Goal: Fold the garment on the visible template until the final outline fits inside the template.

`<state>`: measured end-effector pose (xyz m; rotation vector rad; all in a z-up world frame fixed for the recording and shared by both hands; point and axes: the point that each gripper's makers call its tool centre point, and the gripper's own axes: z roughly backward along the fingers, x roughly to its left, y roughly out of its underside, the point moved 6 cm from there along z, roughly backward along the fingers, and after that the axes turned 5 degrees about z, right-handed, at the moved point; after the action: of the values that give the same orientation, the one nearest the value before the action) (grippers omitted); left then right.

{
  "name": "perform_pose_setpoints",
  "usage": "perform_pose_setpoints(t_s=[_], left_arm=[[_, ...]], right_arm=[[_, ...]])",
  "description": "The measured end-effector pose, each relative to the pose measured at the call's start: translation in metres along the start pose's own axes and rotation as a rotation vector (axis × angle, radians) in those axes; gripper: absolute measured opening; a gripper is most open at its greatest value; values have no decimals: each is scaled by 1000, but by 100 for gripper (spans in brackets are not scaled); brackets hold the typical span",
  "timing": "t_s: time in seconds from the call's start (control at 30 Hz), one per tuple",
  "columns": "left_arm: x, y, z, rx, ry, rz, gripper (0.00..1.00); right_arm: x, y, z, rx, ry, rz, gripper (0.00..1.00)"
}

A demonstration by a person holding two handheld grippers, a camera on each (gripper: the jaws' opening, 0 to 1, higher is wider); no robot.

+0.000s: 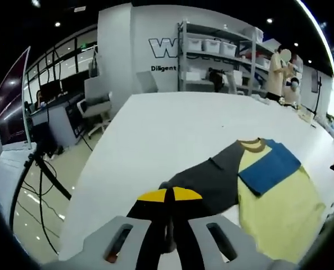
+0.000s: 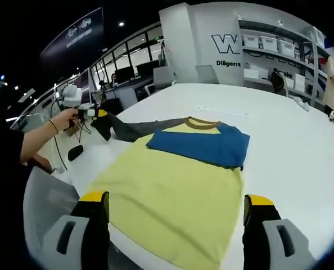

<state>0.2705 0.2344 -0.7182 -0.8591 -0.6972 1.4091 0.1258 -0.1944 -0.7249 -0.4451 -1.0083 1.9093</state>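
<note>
Jaws on your left gripper (image 1: 170,211) are pinched together on the grey sleeve (image 1: 209,180), pulling it out toward nine o'clock from the shirt (image 2: 172,191) in the right gripper view. Your right gripper (image 2: 175,216) stands wide open, holding nothing, above the yellow hem on the white table (image 2: 279,140).
</note>
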Motion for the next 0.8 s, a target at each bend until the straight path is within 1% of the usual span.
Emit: perform_pose_setpoints(t_s=[0.07,0.23,0.33,0.57,0.67,0.8], left_arm=[[-5,-4,-1,-10,11,13,0],[-20,-16,-6,-29,46,1,0],[-26,-19,-8,-38,59,1,0],[-58,-34,-17,-54,122,-31,0],[-67,-42,-22,-62,144,-42,0],[-92,-50,-24,-77,187,-64,0]], right_arm=[[0,1,1,1,1,1,99],[1,3,4,11,3,0,99],[0,4,5,11,7,-3,99],[-2,4,9,1,18,-12,99],[-2,5,10,1,19,-18,99],[-3,6,10,0,21,-19,99]])
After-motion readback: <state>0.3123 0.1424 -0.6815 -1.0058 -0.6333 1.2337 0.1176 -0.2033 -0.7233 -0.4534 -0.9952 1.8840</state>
